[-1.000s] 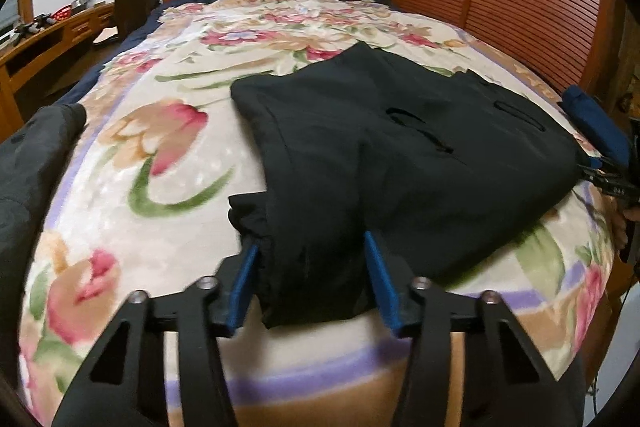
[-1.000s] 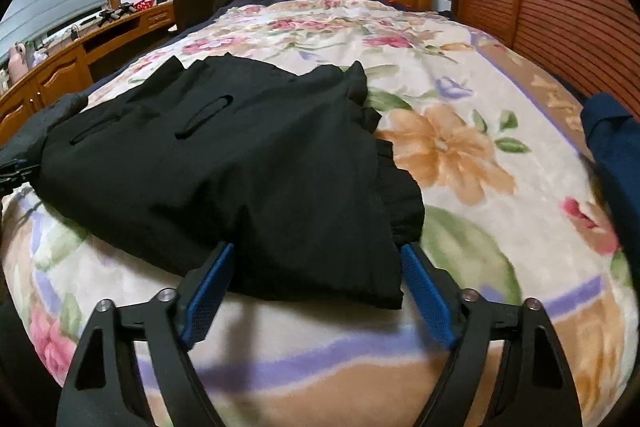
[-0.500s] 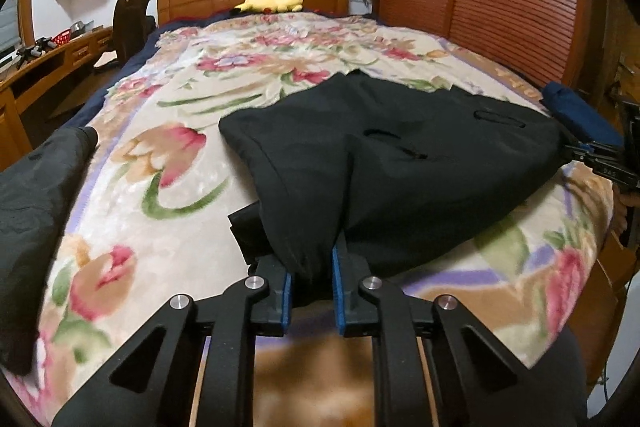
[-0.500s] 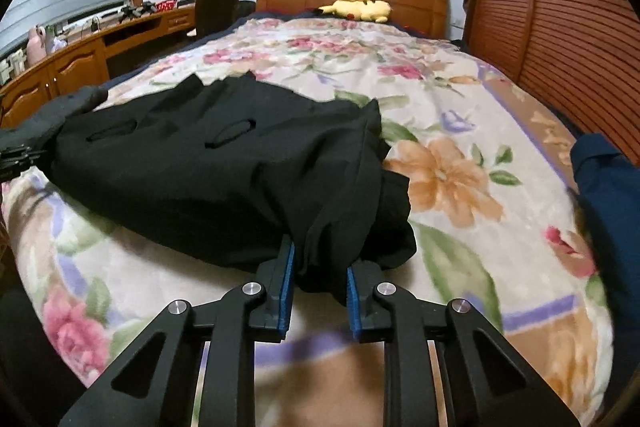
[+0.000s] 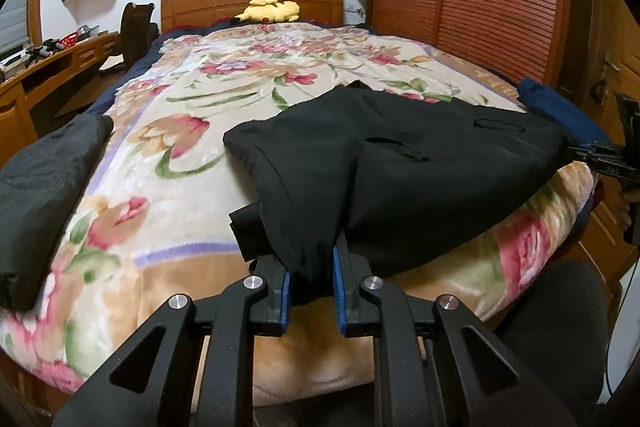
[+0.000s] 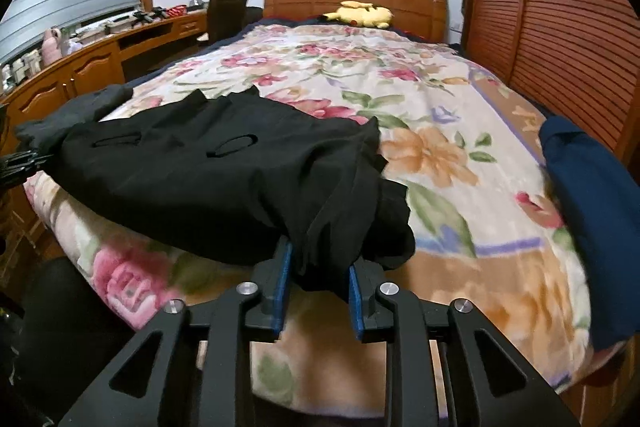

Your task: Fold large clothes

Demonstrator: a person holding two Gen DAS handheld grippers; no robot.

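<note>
On the floral blanket (image 5: 168, 195), near its foot edge, the black garment (image 5: 400, 163) is spread. Its left corner is pinched by the left gripper (image 5: 311, 285), whose jaws have just been closing, and its right corner (bunched) is clamped by the right gripper (image 6: 316, 287), jaws slightly reopened. A navy garment (image 6: 588, 211) lies beside it.

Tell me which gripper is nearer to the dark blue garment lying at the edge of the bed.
Right. The right gripper, clamped on the black garment, has the dark blue garment just off its right side. The left gripper holds the black garment's opposite end, with its whole width between.
</note>
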